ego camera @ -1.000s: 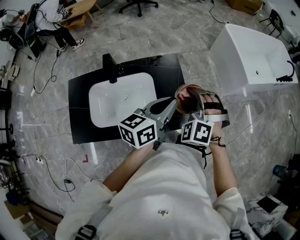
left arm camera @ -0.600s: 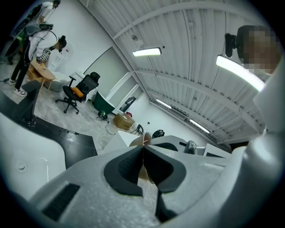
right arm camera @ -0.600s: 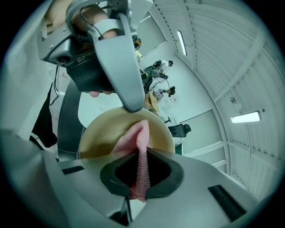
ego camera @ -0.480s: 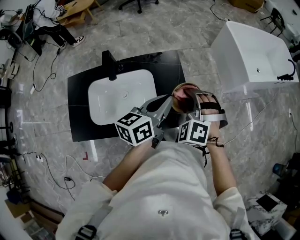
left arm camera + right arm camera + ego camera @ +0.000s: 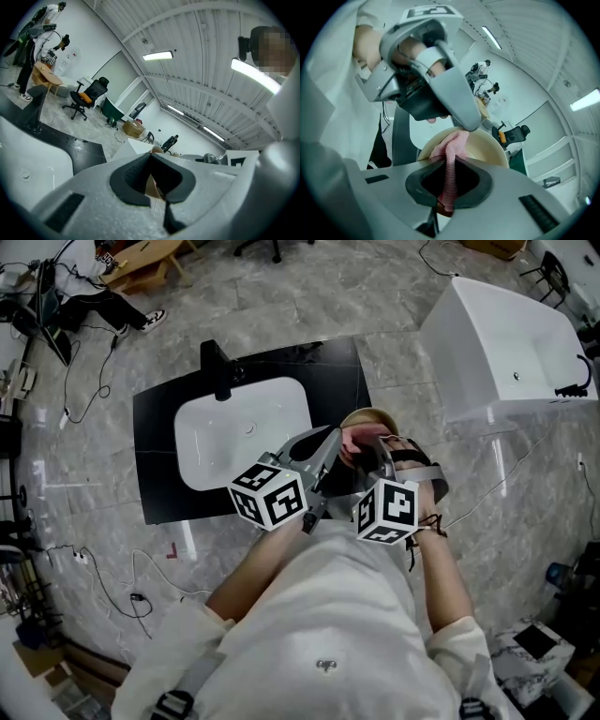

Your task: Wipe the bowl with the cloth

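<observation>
Since a second ago the right gripper has tipped lower into the cream bowl. Its jaws are clamped on the pink cloth, which trails ahead of them onto the bowl's inside. The left gripper, just beside it, is pinched closed on the bowl's rim.

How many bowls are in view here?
1. The tan bowl is held up, its rim clamped in the left gripper; the right gripper holds the pink cloth inside it. No other shows.
</observation>
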The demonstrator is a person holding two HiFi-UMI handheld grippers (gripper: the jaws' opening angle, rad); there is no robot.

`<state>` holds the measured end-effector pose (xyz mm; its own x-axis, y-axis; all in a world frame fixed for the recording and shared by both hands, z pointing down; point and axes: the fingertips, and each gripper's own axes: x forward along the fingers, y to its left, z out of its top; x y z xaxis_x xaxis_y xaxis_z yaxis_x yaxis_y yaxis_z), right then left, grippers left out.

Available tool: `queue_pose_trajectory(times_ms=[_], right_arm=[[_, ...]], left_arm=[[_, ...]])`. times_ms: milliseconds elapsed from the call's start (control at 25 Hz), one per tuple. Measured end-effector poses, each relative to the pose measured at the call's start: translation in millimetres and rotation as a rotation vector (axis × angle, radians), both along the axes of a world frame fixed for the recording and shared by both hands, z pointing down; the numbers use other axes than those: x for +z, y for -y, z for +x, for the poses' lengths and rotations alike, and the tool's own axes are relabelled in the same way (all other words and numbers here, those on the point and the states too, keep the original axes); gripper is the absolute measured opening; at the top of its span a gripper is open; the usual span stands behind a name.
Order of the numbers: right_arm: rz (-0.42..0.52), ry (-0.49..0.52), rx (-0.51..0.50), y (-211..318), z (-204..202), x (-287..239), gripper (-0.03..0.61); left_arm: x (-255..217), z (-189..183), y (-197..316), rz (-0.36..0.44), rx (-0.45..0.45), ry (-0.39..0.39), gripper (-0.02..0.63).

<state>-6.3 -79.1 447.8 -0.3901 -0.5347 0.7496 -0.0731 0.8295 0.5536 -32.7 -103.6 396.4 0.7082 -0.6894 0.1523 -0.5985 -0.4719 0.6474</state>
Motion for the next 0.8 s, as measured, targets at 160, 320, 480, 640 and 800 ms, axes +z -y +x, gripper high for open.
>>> queue_pose_trajectory(times_ms=[160,320,480,640,800], right_arm=[[-0.085,0.116,0.008,-3,-3,-15,0.017],[-0.044,0.249,0.079,8,5,-38,0.015],[0.033,0.510,0.198,26,17,-79,0.015],[0.031,0.768,0.311,38,32,-113,0.015],[0.052,0.851,0.412,50,60,-120,0.015]], left_arm=[[5,-6,5,-0.014,-0.006,-0.008,0.012],[11,-8,9,-0.034,-0.014,-0.024,0.012],[19,-11,11,-0.062,-0.029,-0.029,0.012],[29,-17,13,-0.091,-0.043,-0.016,0.012],[45,-22,17,-0.123,-0.059,-0.003,0.012]])
